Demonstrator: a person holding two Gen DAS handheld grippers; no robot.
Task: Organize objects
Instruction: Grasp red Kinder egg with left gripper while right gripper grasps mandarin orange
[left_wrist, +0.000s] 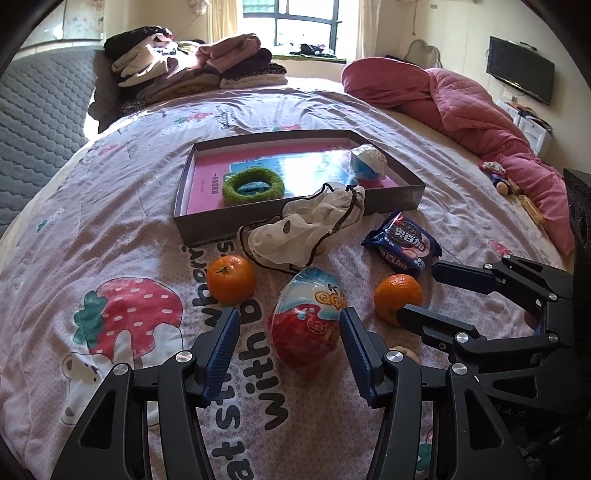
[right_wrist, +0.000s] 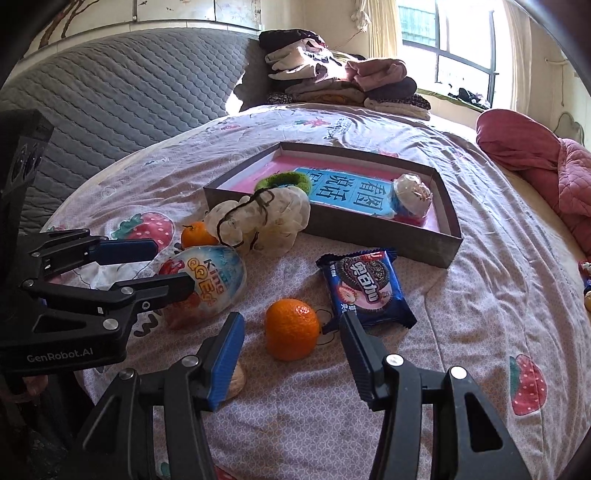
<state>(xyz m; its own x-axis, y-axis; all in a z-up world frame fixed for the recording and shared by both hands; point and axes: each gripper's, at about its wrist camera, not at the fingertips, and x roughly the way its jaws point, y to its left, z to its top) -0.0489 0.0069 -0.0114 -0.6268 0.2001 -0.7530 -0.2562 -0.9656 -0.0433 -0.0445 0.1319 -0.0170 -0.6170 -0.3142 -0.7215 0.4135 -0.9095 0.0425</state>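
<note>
I am reaching over a bed (left_wrist: 110, 206) with two claws: my left claw (left_wrist: 288, 350) is standing wide around a big wrapped chocolate egg (left_wrist: 308, 321), pads not yet pressing, and my right claw (right_wrist: 291, 354) is hanging half open, empty, just short of an orange (right_wrist: 291, 328). The shallow box (left_wrist: 295, 218), already holding a green ring (left_wrist: 253, 186) and a small cup (left_wrist: 369, 162), is lying further up the bed. I judge I am in the grasping step; next, each claw needs to close and carry its item to the box.
</note>
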